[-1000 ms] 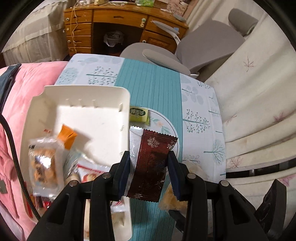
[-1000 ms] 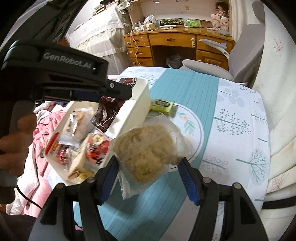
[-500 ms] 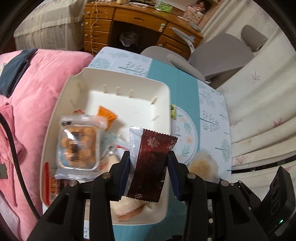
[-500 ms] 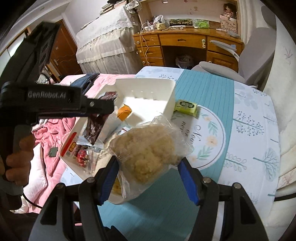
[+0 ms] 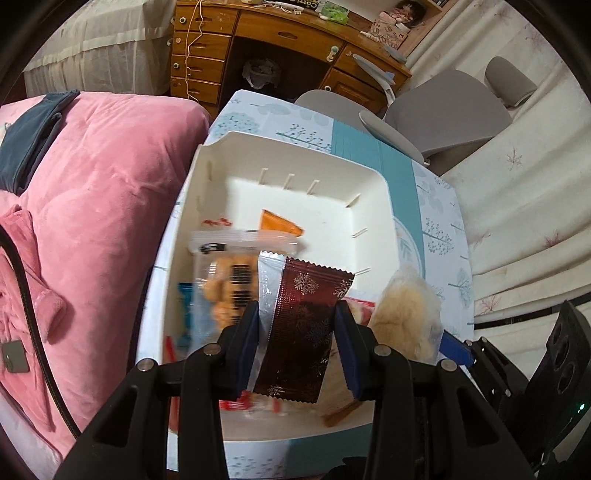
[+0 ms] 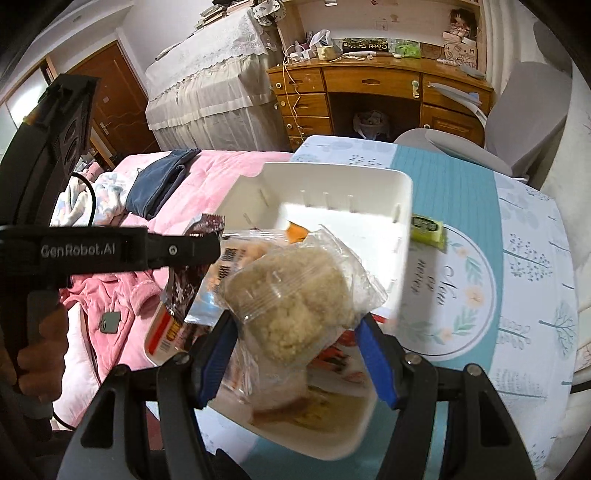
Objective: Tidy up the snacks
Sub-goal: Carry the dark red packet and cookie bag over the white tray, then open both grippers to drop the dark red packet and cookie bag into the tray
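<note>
My left gripper (image 5: 297, 349) is shut on a dark red snack packet (image 5: 303, 328) with snowflake print, held above the near half of the white tray (image 5: 380, 206). In the right wrist view my right gripper (image 6: 295, 356) is shut on a clear bag of pale crumbly snack (image 6: 295, 291), also over the tray (image 6: 332, 177). That bag (image 5: 406, 314) shows at the right of the left wrist view. The left gripper (image 6: 192, 247) and its red packet (image 6: 184, 284) appear at the left of the right wrist view. Several wrapped snacks lie in the tray's near end, among them a clear pack of round biscuits (image 5: 229, 280).
A small green packet (image 6: 426, 227) lies on the patterned tablecloth (image 6: 517, 258) just right of the tray. A pink blanket (image 5: 92, 192) lies left of the table. A grey chair (image 5: 443, 107) and a wooden desk (image 5: 288, 33) stand beyond. A hand (image 6: 40, 354) grips the left tool.
Both grippers have moved left, from over the tablecloth to above the tray, each still holding its snack. The tray now fills the middle of both views.
</note>
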